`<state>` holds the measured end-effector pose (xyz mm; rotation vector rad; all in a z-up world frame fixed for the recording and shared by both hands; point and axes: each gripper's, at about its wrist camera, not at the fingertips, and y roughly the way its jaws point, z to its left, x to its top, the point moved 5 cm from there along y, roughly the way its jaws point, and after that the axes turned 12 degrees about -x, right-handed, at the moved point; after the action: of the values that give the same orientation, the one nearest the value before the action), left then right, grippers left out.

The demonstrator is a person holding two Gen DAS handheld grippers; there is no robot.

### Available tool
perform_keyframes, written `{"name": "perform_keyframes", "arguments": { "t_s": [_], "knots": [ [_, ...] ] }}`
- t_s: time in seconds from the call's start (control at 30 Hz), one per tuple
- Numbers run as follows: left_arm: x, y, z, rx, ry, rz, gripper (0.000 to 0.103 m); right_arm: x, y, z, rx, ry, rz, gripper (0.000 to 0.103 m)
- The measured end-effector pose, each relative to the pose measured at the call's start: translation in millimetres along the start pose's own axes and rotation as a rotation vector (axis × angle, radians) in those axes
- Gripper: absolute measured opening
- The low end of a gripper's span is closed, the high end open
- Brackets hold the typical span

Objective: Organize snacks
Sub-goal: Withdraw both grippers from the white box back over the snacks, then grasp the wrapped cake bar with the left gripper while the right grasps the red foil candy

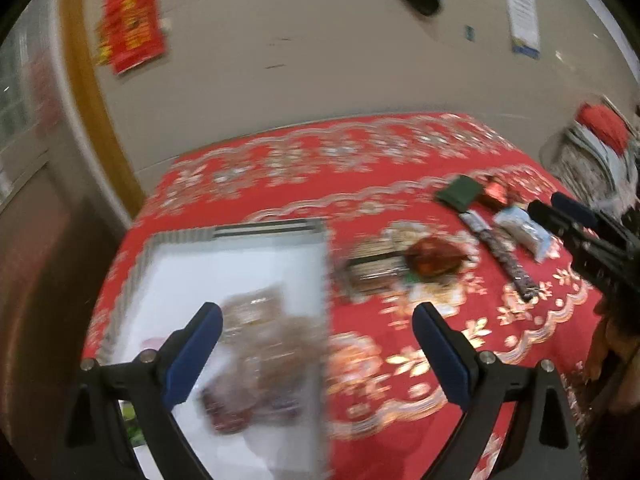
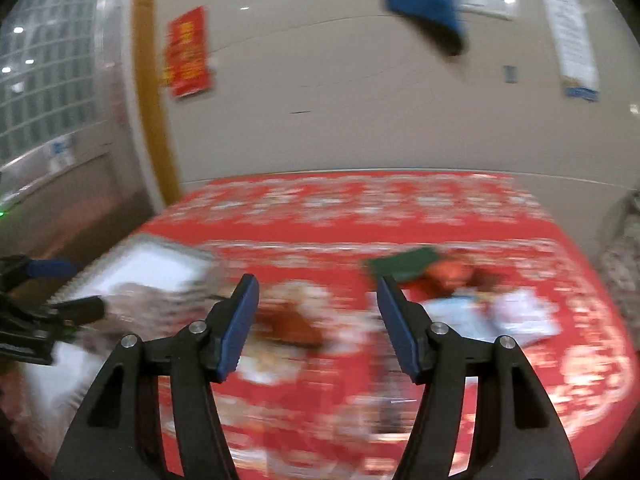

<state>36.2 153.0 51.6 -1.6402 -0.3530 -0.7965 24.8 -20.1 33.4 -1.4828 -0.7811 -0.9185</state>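
Note:
A white tray (image 1: 240, 256) with a ridged rim lies on the red patterned tablecloth (image 1: 360, 184) and holds several blurred brown snack packets (image 1: 264, 328). My left gripper (image 1: 318, 312) is open and empty above the tray's right edge. Loose snacks lie on the cloth to the right: a brown-red packet (image 1: 434, 258), a long dark bar (image 1: 500, 256), a pale bag (image 1: 524, 232), a green packet (image 1: 460, 192). My right gripper (image 2: 316, 286) is open and empty above the cloth, between the brown packet (image 2: 288, 322) and the green packet (image 2: 404, 264). The tray (image 2: 156, 264) shows at the left in the right wrist view, which is blurred.
The right gripper's body (image 1: 580, 232) shows at the right edge of the left wrist view. The left gripper (image 2: 60, 292) shows at the left of the right wrist view. A beige wall with a red poster (image 1: 132, 28) stands behind the table. Clutter (image 1: 600, 140) sits off the far right corner.

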Motion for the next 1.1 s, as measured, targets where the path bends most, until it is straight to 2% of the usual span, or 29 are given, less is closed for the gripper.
{"name": "perform_keyframes", "arguments": {
  "t_s": [0.13, 0.17, 0.2, 0.27, 0.43, 0.6, 0.63, 0.67, 0.73, 0.8, 0.97, 1.03, 1.1],
  "knots": [
    [10, 36, -27, -0.061, 0.052, 0.045, 0.097, -8, 8, -54, 0.029, 0.073, 0.026, 0.062],
    [12, 48, -29, -0.071, 0.053, 0.063, 0.097, -8, 11, -66, 0.063, 0.127, 0.040, 0.062],
    [13, 58, -30, -0.071, 0.042, 0.086, 0.097, -8, 13, -75, 0.085, 0.168, 0.041, 0.062],
    [14, 76, -28, -0.035, 0.022, 0.130, 0.097, -7, 18, -91, 0.054, 0.223, 0.052, 0.062],
    [15, 104, -26, -0.042, 0.007, 0.163, 0.097, -6, 23, -84, 0.068, 0.201, 0.071, 0.062],
    [18, 114, -29, -0.009, 0.061, 0.146, 0.096, -9, 23, -71, 0.081, 0.132, 0.082, 0.062],
    [18, 115, -29, -0.014, 0.068, 0.145, 0.085, -9, 23, -69, 0.079, 0.123, 0.080, 0.062],
    [18, 117, -30, -0.029, 0.067, 0.151, 0.078, -9, 21, -68, 0.080, 0.116, 0.075, 0.062],
    [17, 117, -31, -0.010, 0.079, 0.147, 0.064, -10, 20, -67, 0.081, 0.114, 0.072, 0.062],
    [18, 114, -31, -0.028, 0.074, 0.134, 0.057, -10, 19, -68, 0.080, 0.119, 0.070, 0.062],
    [13, 104, -33, -0.091, 0.044, 0.116, 0.052, -6, 15, -62, 0.107, 0.122, 0.044, 0.062],
    [7, 98, -36, -0.107, 0.038, 0.111, 0.052, -2, 16, -44, 0.163, 0.069, 0.041, 0.062],
    [2, 92, -39, -0.127, 0.033, 0.111, 0.052, -2, 24, -19, 0.227, -0.010, 0.077, 0.062]
  ]
}}
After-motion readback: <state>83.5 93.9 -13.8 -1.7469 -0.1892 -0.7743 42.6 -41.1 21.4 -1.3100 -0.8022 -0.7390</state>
